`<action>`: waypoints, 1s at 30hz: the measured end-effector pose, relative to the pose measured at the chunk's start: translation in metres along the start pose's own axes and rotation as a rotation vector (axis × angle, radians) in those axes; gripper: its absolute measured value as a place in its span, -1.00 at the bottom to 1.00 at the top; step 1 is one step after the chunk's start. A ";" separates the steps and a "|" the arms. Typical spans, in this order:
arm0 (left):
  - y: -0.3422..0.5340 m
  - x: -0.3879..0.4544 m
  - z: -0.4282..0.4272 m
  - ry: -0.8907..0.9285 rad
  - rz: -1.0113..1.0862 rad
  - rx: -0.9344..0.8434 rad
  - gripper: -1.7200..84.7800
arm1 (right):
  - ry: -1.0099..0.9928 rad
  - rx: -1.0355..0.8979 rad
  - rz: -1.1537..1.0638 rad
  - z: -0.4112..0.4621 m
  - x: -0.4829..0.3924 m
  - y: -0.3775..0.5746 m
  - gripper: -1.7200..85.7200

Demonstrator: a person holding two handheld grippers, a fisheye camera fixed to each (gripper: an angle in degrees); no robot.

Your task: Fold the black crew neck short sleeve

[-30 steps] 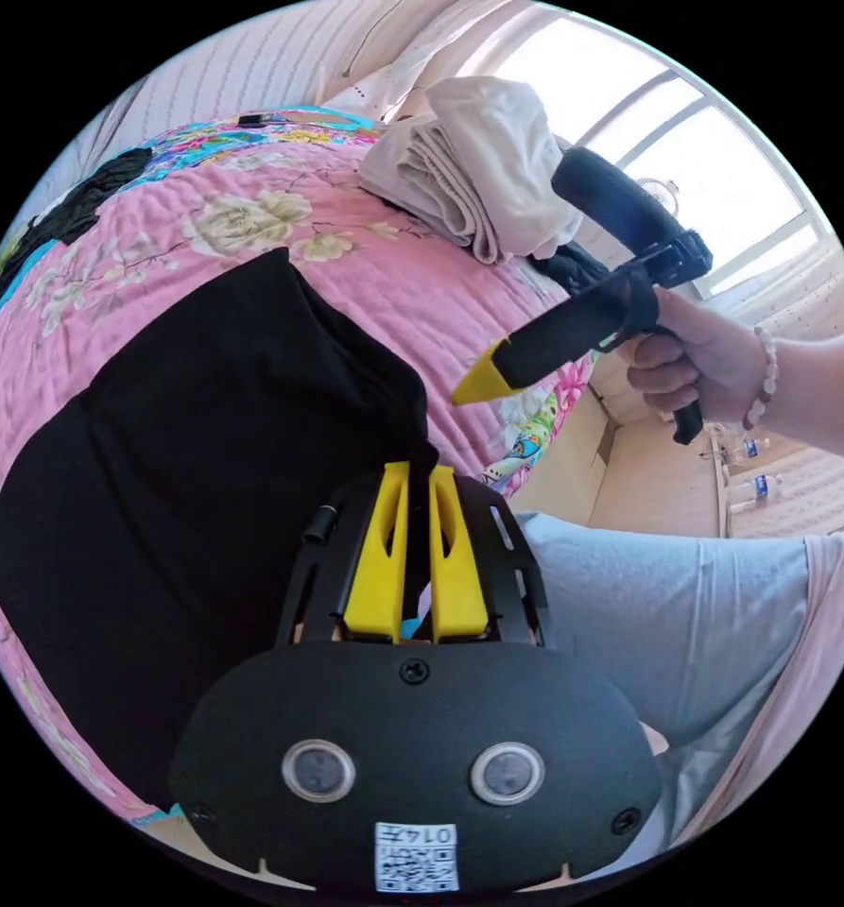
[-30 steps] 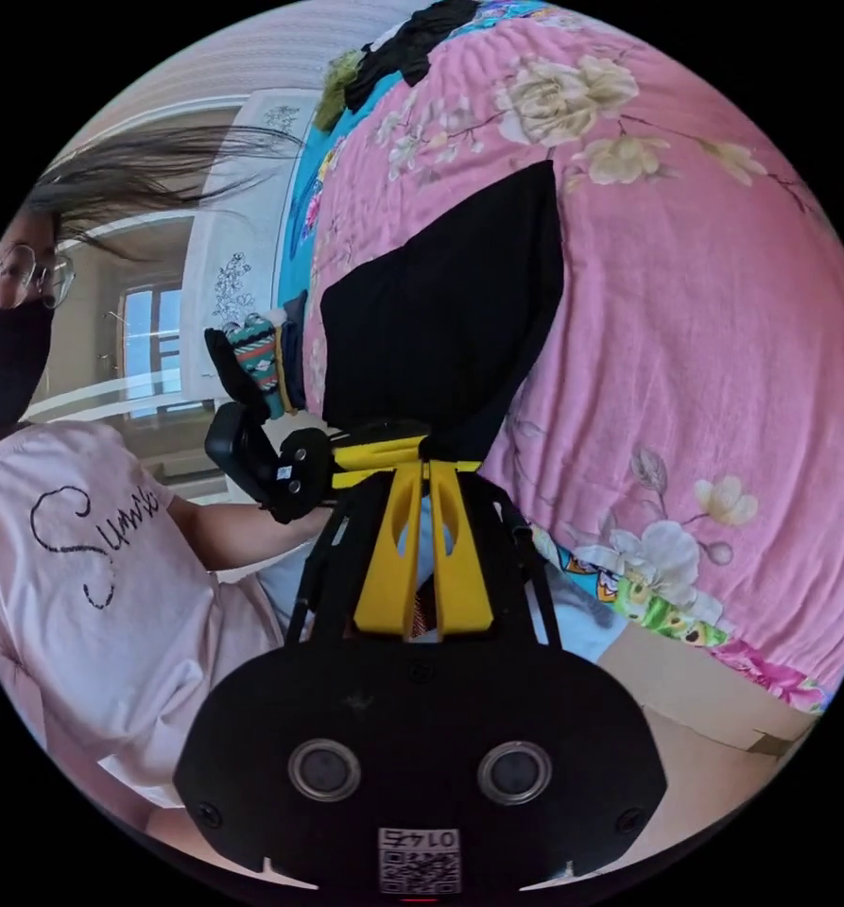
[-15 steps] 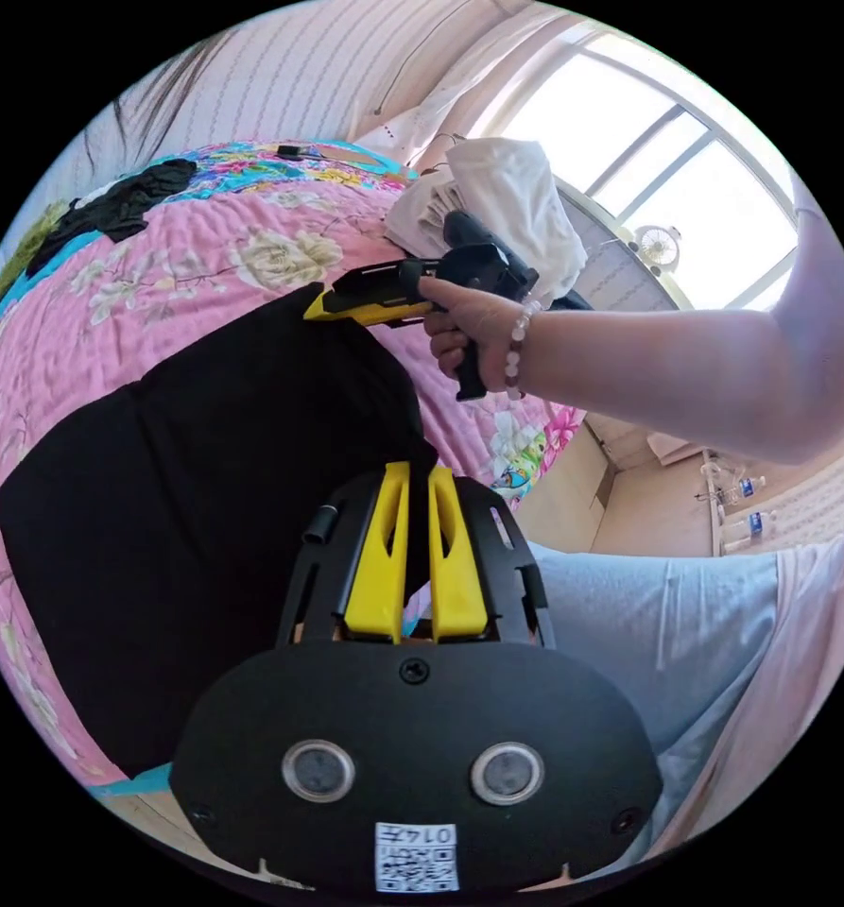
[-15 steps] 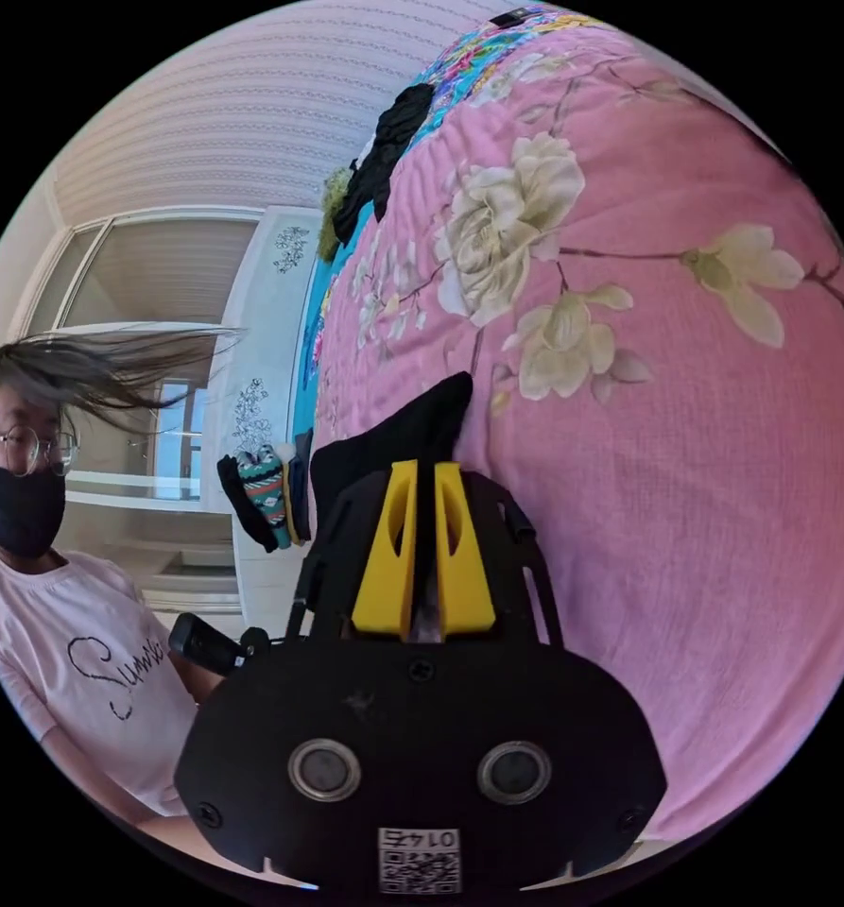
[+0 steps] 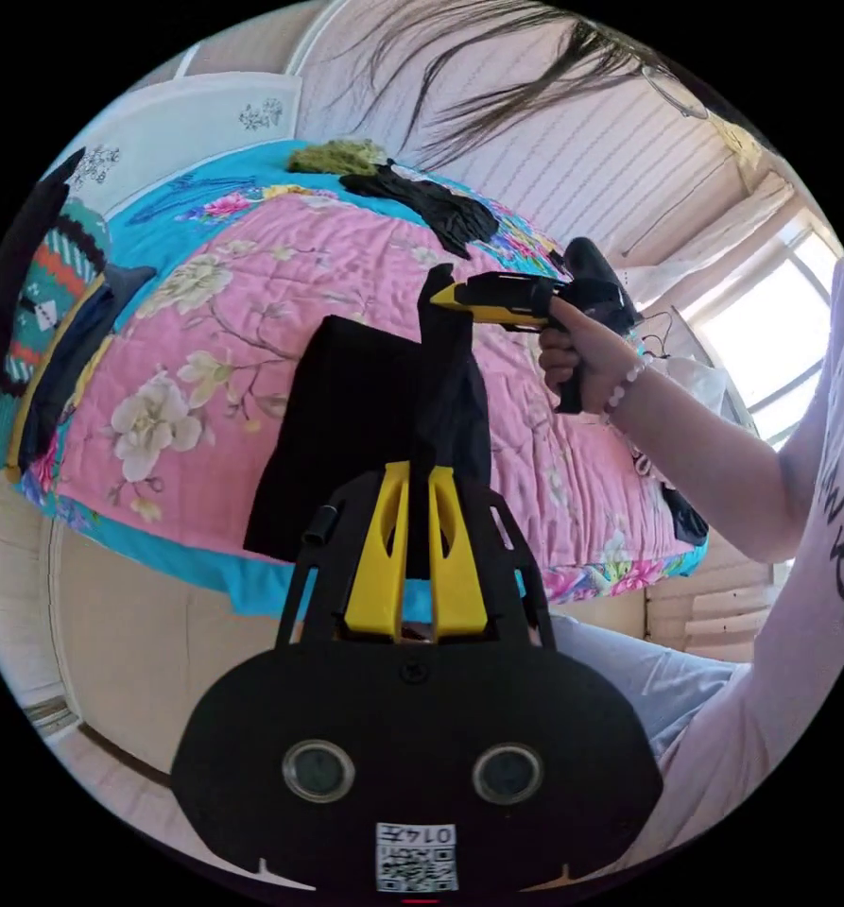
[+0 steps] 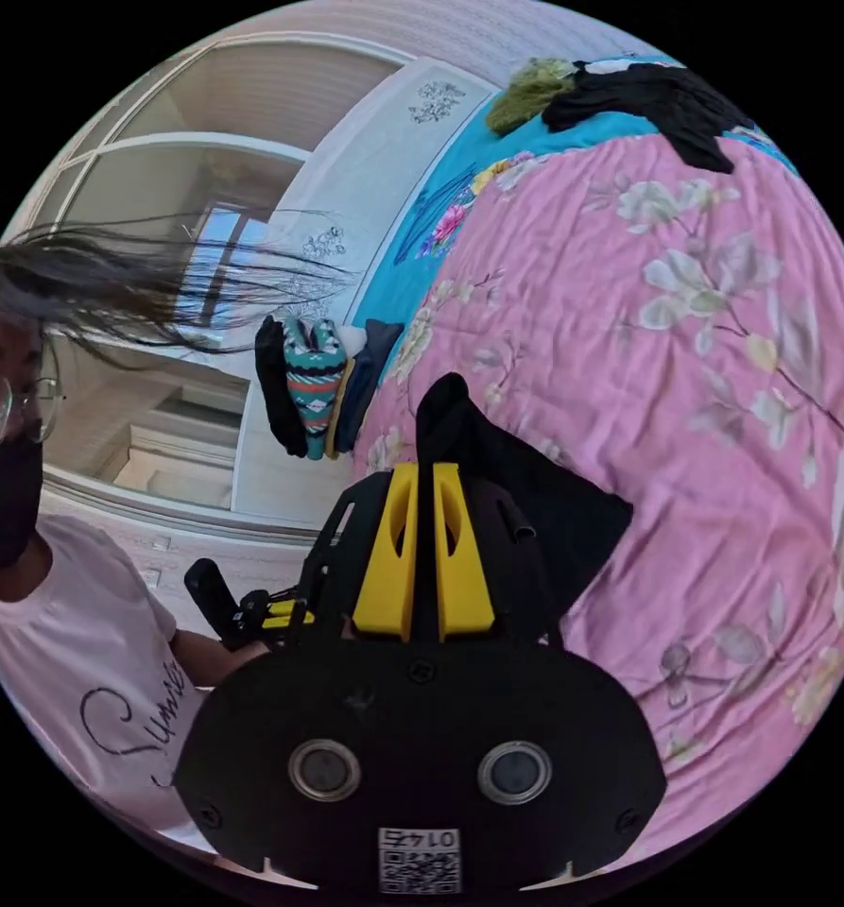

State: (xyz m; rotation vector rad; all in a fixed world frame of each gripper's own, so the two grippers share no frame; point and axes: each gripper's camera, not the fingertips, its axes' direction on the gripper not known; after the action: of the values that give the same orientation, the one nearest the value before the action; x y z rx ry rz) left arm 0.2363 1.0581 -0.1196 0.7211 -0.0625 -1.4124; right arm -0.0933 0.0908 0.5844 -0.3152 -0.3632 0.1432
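The black short sleeve shirt (image 5: 365, 416), folded narrow, hangs in the air above the pink floral quilt (image 5: 251, 283). My left gripper (image 5: 412, 470) is shut on its near edge. A hand holds my right gripper (image 5: 452, 295) beyond it, shut on the shirt's upper far corner. In the right gripper view the yellow jaws of my right gripper (image 6: 422, 468) pinch a peak of the black shirt (image 6: 535, 510), which drapes to the right over the quilt (image 6: 705, 378). My left gripper (image 6: 280, 614) shows low at the left, half hidden.
Folded clothes (image 5: 53, 302) are stacked at the bed's end beside a white headboard (image 6: 393, 170). A loose black garment (image 5: 431, 203) and a green one (image 5: 336, 156) lie on the far side of the bed. The person (image 6: 81, 661) stands close by, an arm (image 5: 705, 453) reaching over.
The right gripper reached the shirt's far corner and closed on it. Both grippers then raised the shirt off the quilt, so it hangs instead of lying flat. Both cameras swung round.
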 end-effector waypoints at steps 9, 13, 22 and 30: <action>0.030 -0.092 -0.041 -0.078 -0.277 -0.027 -0.95 | 0.027 -0.098 -0.060 0.117 -0.050 -0.089 -0.78; 0.039 -0.105 -0.061 -0.163 -0.284 -0.056 -0.90 | 0.151 -0.088 -0.213 0.113 -0.085 -0.105 -0.74; 0.018 -0.114 -0.030 -0.077 -0.305 -0.097 -0.73 | 0.420 -0.401 -0.397 0.214 -0.120 -0.129 -0.60; 0.013 -0.088 -0.067 -0.054 -0.207 -0.138 -0.86 | 0.259 -0.451 -0.442 0.207 -0.174 -0.132 -0.89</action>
State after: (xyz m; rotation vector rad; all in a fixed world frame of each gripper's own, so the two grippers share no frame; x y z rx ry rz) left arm 0.2608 1.1661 -0.1338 0.5875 0.0694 -1.6165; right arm -0.3205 -0.0103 0.7546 -0.6812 -0.1975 -0.4166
